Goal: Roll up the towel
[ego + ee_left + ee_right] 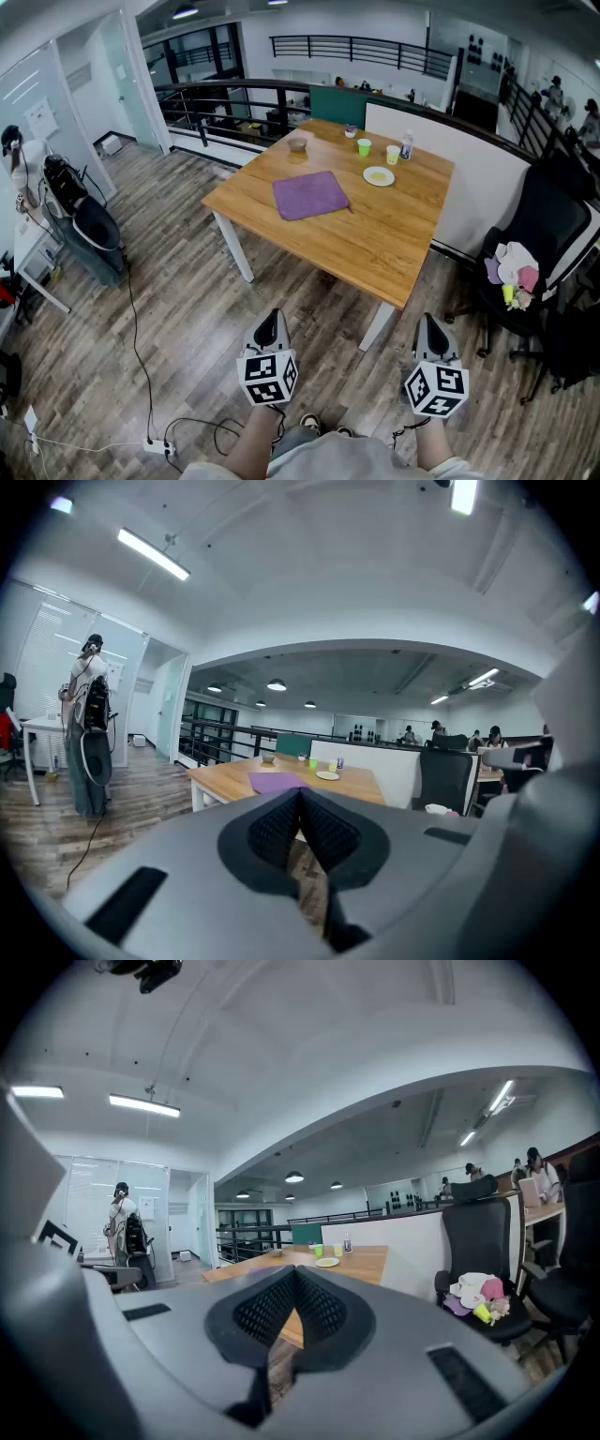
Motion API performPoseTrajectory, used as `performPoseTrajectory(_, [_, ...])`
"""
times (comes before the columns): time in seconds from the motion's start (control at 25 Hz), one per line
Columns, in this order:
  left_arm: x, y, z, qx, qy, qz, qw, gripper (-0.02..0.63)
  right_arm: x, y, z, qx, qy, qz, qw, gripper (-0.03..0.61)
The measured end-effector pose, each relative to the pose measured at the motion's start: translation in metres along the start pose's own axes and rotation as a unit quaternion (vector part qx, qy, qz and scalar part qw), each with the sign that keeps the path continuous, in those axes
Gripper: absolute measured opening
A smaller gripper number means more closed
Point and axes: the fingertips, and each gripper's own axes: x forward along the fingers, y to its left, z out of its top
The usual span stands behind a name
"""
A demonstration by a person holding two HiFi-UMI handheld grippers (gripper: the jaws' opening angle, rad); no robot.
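A purple towel (310, 195) lies flat and unrolled on the wooden table (375, 246), near its far left side; it shows small in the left gripper view as the towel (277, 782). Both grippers hang well short of the table, over the floor. My left gripper (270, 327) is shut with nothing between its jaws, and my right gripper (430, 331) is shut and empty too. In the gripper views the left gripper (299, 794) and the right gripper (294, 1272) point level toward the table, jaws meeting at the tips.
On the table's far side stand a small bowl (298, 144), two cups (364, 146), a bottle (406, 145) and a plate (379, 175). A black chair with cloth items (520, 267) is right of the table. A cable (141, 356) runs on the floor at left, near a person (13, 155).
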Motion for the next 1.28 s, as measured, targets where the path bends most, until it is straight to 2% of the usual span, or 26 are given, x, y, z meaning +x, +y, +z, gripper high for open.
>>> performPoseTrajectory(0.28, [0.006, -0.002, 0.005, 0.001, -0.003, -0.007, 1.0000, -0.005, 0.004, -0.004, 0.004, 0.006, -0.004, -0.005, 1.000, 0.000])
performPoseTrajectory(0.52, [0.010, 0.005, 0.011, -0.006, -0.003, -0.002, 1.0000, -0.005, 0.014, -0.003, 0.006, 0.054, -0.010, 0.004, 0.998, 0.002])
performPoseTrajectory(0.72, [0.015, 0.010, 0.018, -0.008, -0.005, -0.002, 1.0000, -0.002, 0.022, 0.007, 0.010, 0.042, -0.012, 0.014, 0.999, 0.004])
performPoseTrajectory(0.8, [0.017, 0.010, 0.019, -0.012, -0.003, -0.007, 0.9999, 0.074, 0.026, 0.011, 0.011, 0.035, -0.012, 0.019, 0.999, 0.030])
performPoseTrajectory(0.92, [0.019, 0.012, 0.020, -0.011, -0.004, -0.006, 0.9999, 0.088, 0.031, 0.016, 0.012, 0.025, -0.012, 0.029, 0.999, 0.056])
performPoseTrajectory(1.04, [0.020, 0.016, 0.020, -0.014, -0.007, -0.001, 0.9999, 0.159, 0.036, 0.021, 0.015, 0.024, -0.012, 0.040, 0.999, 0.090])
performPoseTrajectory(1.28, [0.021, 0.030, 0.019, -0.028, -0.009, 0.015, 0.9995, 0.255, 0.044, 0.027, 0.015, 0.028, -0.013, 0.044, 0.999, 0.204])
